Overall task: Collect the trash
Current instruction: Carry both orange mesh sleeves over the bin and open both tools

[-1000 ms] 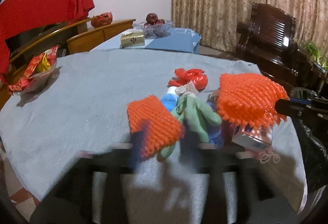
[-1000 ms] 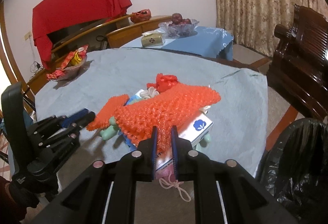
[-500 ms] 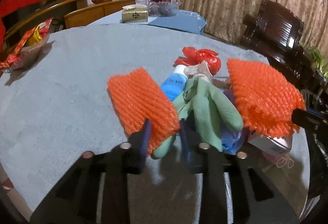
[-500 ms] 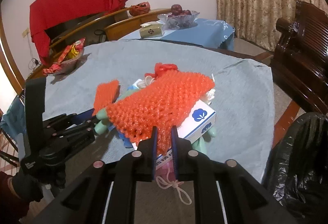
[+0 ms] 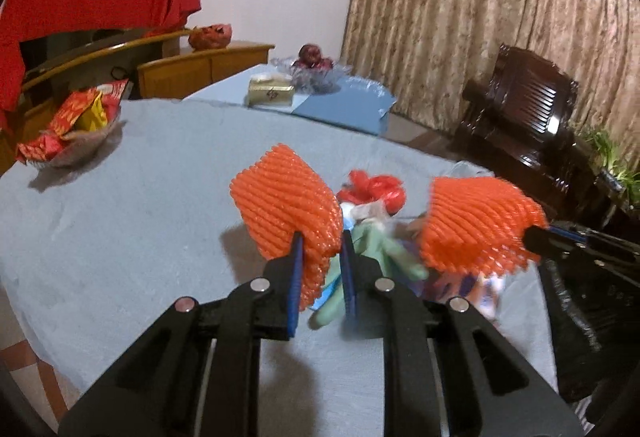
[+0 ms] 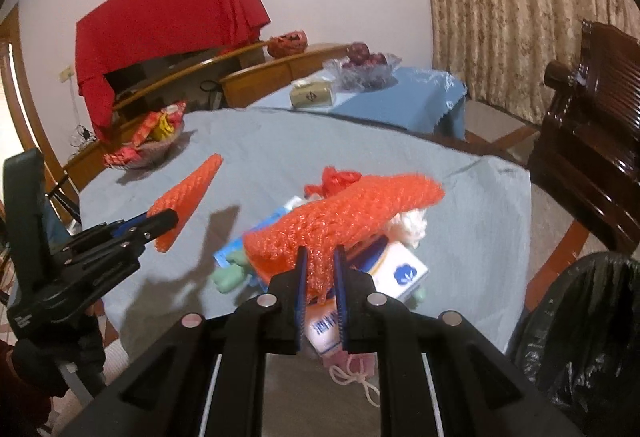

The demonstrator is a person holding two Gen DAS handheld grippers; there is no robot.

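Measured from the heap of rubbish point(image 6: 344, 249) on the grey tablecloth point(image 5: 120, 229), the snack basket point(image 5: 76, 133) sits far off to its left, near the cloth's edge. The left gripper point(image 5: 320, 261) hangs above the heap's left side. Its jaws have just been closing and now pinch the lower edge of an orange foam net point(image 5: 288, 205), which stands clear of the cloth and casts a shadow beside the heap. In the right wrist view this net point(image 6: 184, 201) shows as a narrow cone left of the heap. The right gripper point(image 6: 320, 269) is over the heap's near side, jaws clamped together on the hanging edge of a second orange foam net point(image 6: 348, 213), which stretches above the tissue box point(image 6: 400, 273) and green glove point(image 6: 228, 277). A black bin bag point(image 6: 580, 337) stands well right of the heap, off the table.
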